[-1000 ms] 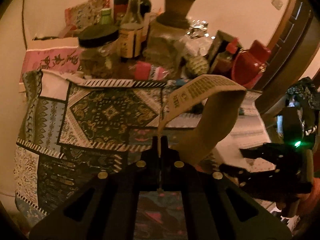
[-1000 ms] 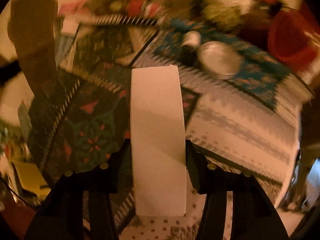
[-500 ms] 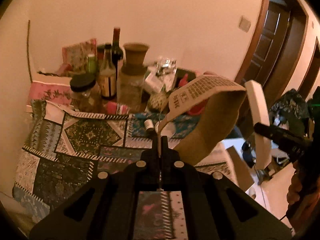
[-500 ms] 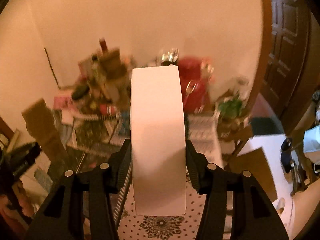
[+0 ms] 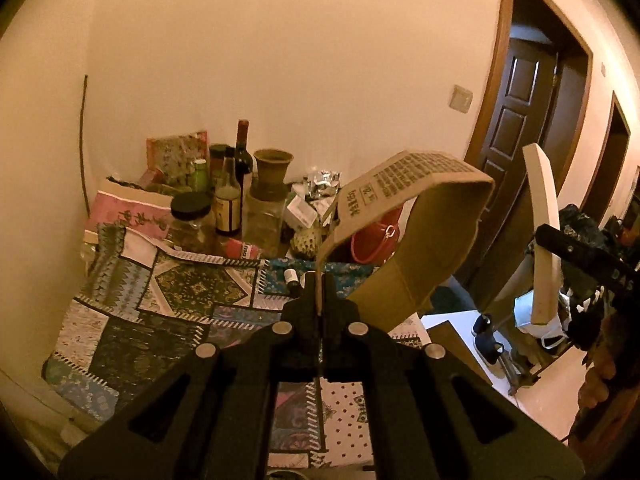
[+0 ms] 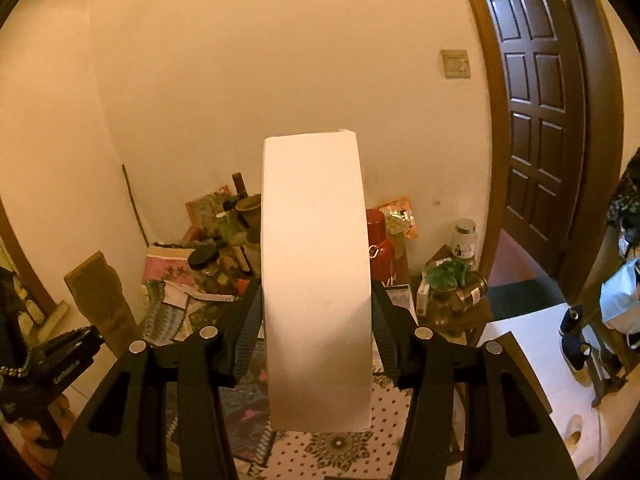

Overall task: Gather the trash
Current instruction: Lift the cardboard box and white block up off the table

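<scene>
My left gripper (image 5: 320,292) is shut on the edge of a flattened brown cardboard box (image 5: 416,232) with printed text; the box arches up and to the right above the table. My right gripper (image 6: 316,320) is shut on a white box (image 6: 316,280) held upright between its jaws. The white box also shows edge-on at the right of the left wrist view (image 5: 544,236), with the right gripper (image 5: 580,256) holding it. The left gripper (image 6: 64,360) and its brown box (image 6: 100,300) show at the left of the right wrist view. Both are raised well above the table.
A table with a patterned patchwork cloth (image 5: 160,312) lies below. Its far side is crowded with bottles (image 5: 242,168), jars (image 5: 192,220), a clay pot (image 5: 272,172) and a red thermos (image 6: 380,256). A dark wooden door (image 6: 540,120) stands right. Shoes (image 6: 572,340) lie on the floor.
Both grippers have lifted up and back from the table with their boxes; the views now take in the wall and door. The grips have not changed.
</scene>
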Tool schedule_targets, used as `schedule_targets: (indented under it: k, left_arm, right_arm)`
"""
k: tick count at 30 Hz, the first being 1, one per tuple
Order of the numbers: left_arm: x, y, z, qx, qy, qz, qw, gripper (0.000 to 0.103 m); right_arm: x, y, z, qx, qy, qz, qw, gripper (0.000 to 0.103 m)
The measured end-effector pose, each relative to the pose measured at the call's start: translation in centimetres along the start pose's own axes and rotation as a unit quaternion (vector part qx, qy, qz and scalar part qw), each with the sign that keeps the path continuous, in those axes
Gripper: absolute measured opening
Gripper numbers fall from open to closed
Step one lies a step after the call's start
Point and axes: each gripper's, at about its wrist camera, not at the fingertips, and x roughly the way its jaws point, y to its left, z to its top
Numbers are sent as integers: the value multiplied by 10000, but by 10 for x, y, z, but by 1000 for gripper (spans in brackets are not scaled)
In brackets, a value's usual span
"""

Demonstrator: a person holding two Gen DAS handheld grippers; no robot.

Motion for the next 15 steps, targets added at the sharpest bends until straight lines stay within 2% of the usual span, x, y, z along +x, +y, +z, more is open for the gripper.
schedule_targets:
  k: [7,15]
  left_arm:
    - [-58,27,-18,152,-176,-243,9994,0]
    - [-136,79,-69,168,-45,-450,9988,0]
  right_arm:
    - [-45,34,-29,156,-136,-265,9994,48]
    - [-88,78,-75,378,-91,-531,9978,48]
